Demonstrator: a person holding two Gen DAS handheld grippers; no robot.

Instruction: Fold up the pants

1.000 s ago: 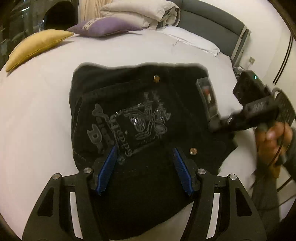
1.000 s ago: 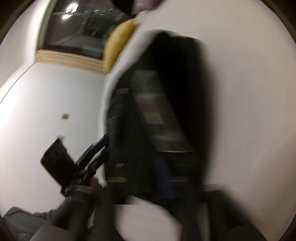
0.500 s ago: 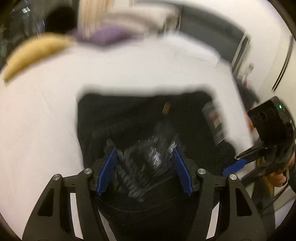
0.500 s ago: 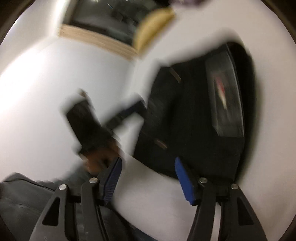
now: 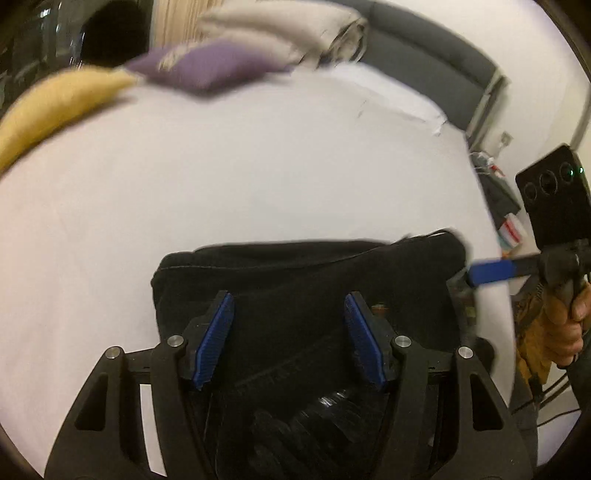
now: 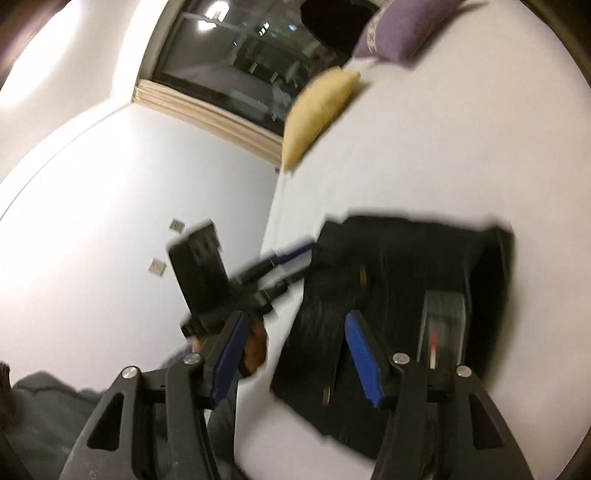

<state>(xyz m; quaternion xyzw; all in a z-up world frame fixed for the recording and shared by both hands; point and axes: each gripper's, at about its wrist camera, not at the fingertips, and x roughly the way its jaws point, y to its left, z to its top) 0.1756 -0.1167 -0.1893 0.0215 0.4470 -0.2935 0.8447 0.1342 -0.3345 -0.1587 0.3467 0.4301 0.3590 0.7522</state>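
Black pants (image 5: 295, 269) lie folded into a compact block on the white bed sheet (image 5: 221, 177). My left gripper (image 5: 288, 299) hovers over their near part with its blue pads apart; cloth shows between and below them, but the pads do not press on it. In the left wrist view my right gripper (image 5: 476, 275) is off the pants' right edge, held by a hand (image 5: 561, 332). In the right wrist view the right gripper (image 6: 293, 321) has its jaws opening, with nothing gripped. The pants (image 6: 406, 258) lie ahead of it and the left gripper (image 6: 306, 262) is at their edge.
A yellow pillow (image 5: 55, 107), a purple pillow (image 5: 210, 68) and a bundled beige duvet (image 5: 280, 26) lie at the far side of the bed. A grey headboard (image 5: 436, 62) and a white pillow (image 5: 399, 99) are at the far right. A dark window (image 6: 236, 55) is beyond.
The right gripper has let go of the pants' edge, opened and lifted away. The left gripper has shifted over the pants, whose far edge now lies much closer to its fingertips.
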